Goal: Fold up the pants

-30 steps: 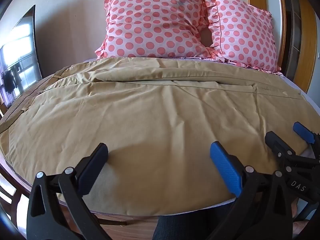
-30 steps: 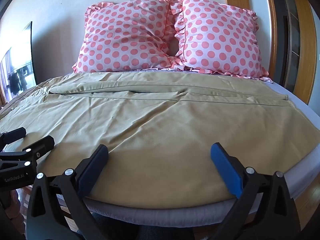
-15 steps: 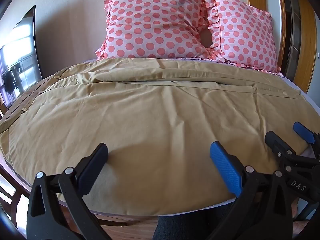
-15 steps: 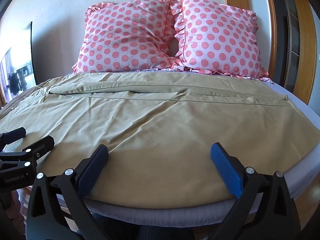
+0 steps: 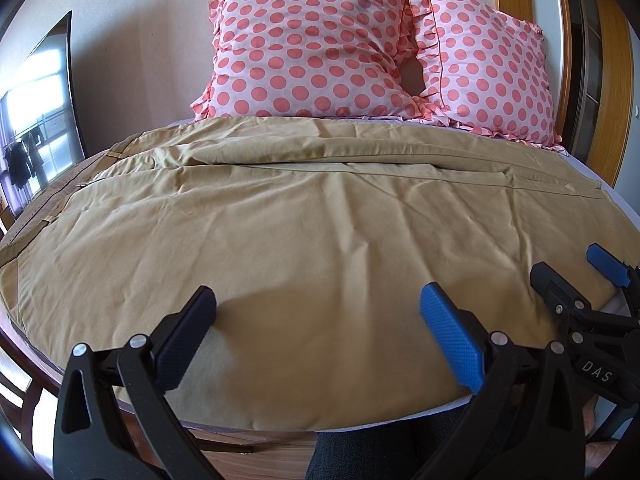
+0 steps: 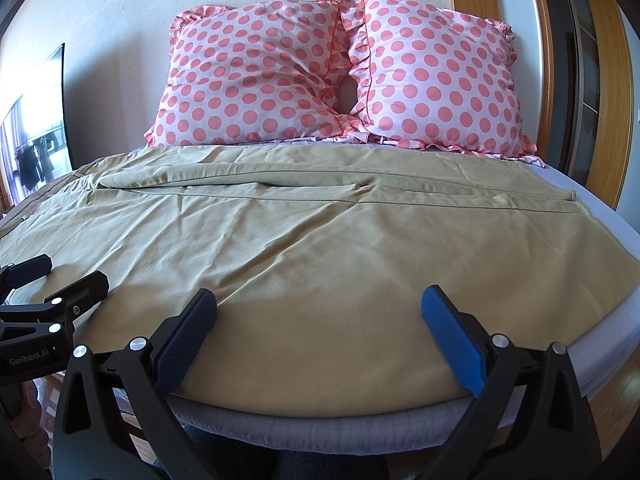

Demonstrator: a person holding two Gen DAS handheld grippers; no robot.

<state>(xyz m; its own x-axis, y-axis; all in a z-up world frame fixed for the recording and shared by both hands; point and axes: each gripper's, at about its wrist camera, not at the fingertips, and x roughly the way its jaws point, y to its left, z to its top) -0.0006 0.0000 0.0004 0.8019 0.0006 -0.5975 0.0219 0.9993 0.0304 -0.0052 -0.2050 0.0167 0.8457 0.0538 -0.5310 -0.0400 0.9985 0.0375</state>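
Tan pants (image 5: 304, 216) lie spread flat across the bed, waistband to the left, leg ends to the right; they also show in the right wrist view (image 6: 320, 240). My left gripper (image 5: 318, 320) is open and empty, just above the near edge of the pants. My right gripper (image 6: 320, 320) is open and empty above the same near edge, further right. Each gripper shows in the other's view: the right gripper (image 5: 576, 276) at the right edge, the left gripper (image 6: 56, 276) at the left edge.
Two pink polka-dot pillows (image 6: 340, 76) lean on the wall at the head of the bed. The grey mattress edge (image 6: 360, 428) runs just below my grippers. A wooden door frame (image 6: 604, 92) stands to the right, a mirror (image 5: 40, 120) to the left.
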